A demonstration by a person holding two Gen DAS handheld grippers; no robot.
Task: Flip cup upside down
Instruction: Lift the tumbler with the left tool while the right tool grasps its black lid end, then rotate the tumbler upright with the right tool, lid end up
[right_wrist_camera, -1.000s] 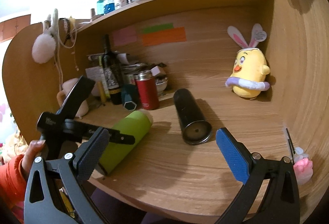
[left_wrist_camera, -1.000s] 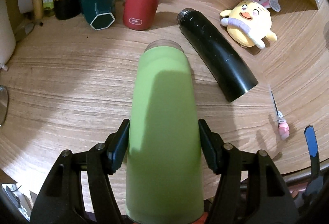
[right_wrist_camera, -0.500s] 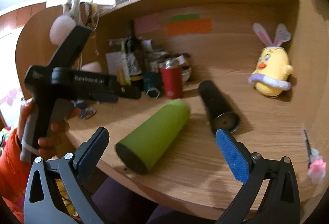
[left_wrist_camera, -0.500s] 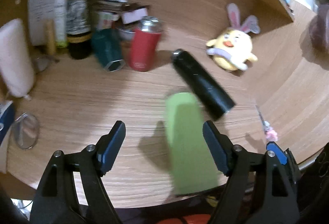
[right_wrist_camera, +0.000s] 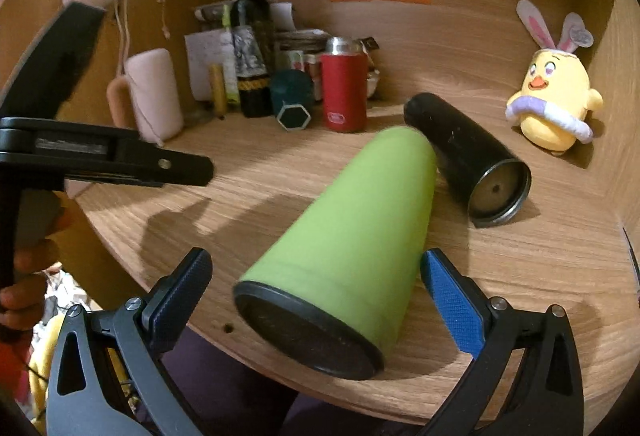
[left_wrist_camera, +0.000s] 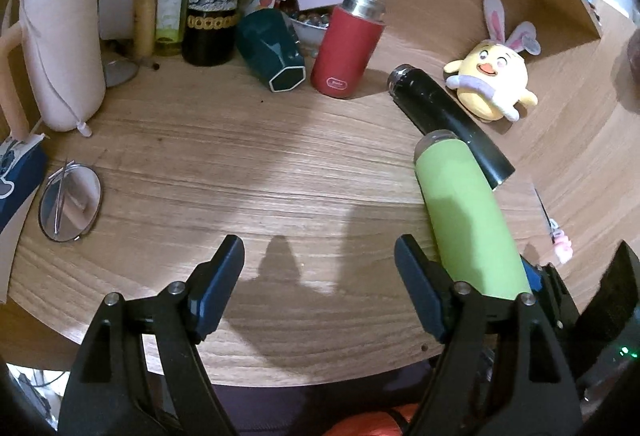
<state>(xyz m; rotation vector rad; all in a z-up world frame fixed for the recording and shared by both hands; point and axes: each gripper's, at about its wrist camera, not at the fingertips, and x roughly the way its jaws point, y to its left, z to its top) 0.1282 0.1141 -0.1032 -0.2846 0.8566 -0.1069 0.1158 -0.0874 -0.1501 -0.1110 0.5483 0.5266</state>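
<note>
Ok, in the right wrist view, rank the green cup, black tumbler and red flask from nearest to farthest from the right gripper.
1. Green cup, lying between the open right gripper fingers.
2. Black tumbler, lying just beyond, to the right.
3. Red flask, upright at the back.

Left gripper (left_wrist_camera: 318, 268): jaws spread wide, nothing between the dark blue pads (left_wrist_camera: 224, 276), held low and pointing forward. Seen from the right wrist view as a black frame (right_wrist_camera: 108, 160) reaching in from the left edge, gripped from below by a bare hand (right_wrist_camera: 24, 268) with an orange-red sleeve behind it. Right gripper (right_wrist_camera: 316, 296): jaws likewise parted, textured blue pads (right_wrist_camera: 452, 300) standing either side of the gap, touching nothing, tilted slightly downward.
</note>
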